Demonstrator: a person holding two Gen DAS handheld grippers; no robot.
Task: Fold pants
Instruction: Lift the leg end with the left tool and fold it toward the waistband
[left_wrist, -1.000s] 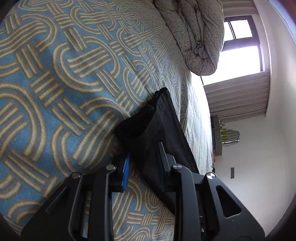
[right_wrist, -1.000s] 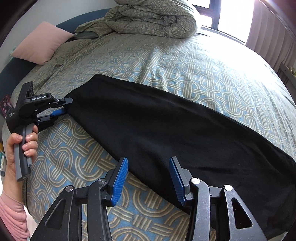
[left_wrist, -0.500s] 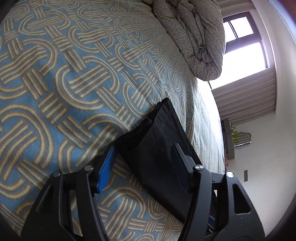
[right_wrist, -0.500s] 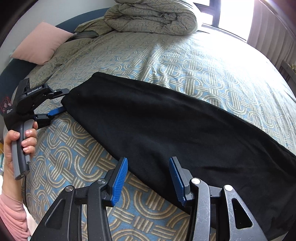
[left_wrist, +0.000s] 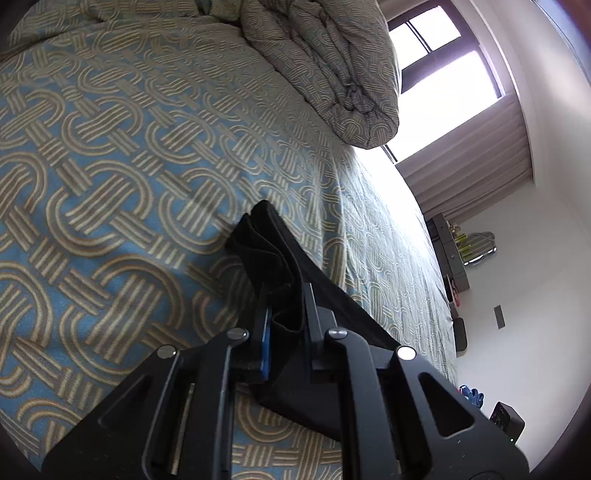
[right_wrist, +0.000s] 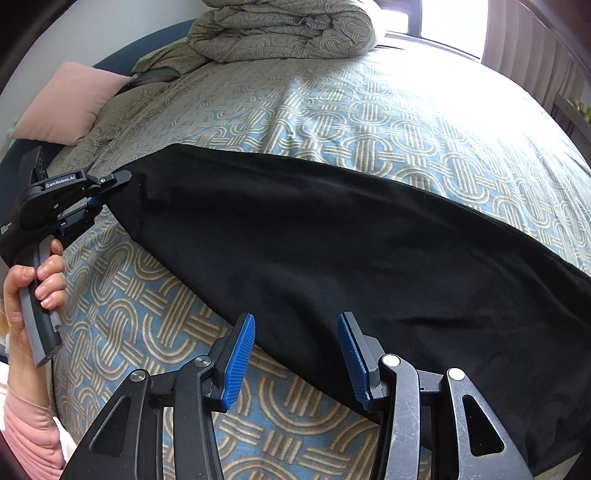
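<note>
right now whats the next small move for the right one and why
Probably ease the right hand-held gripper forward and close it on the near edge of the pants. It is open at that edge, holding nothing, while the left hand-held gripper already pinches the pants' end.

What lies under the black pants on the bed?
The patterned bedspread shows on every side of the black pants, so it presumably continues beneath; anything else under them is hidden.

- pants (right_wrist: 332, 236): plain black
- bedspread (right_wrist: 406, 122): blue, tan interlocking-loop pattern
- pillow (right_wrist: 66, 103), upper left: pink
- gripper pads (right_wrist: 238, 363): ribbed blue
- sleeve (right_wrist: 29, 432): pink
</note>
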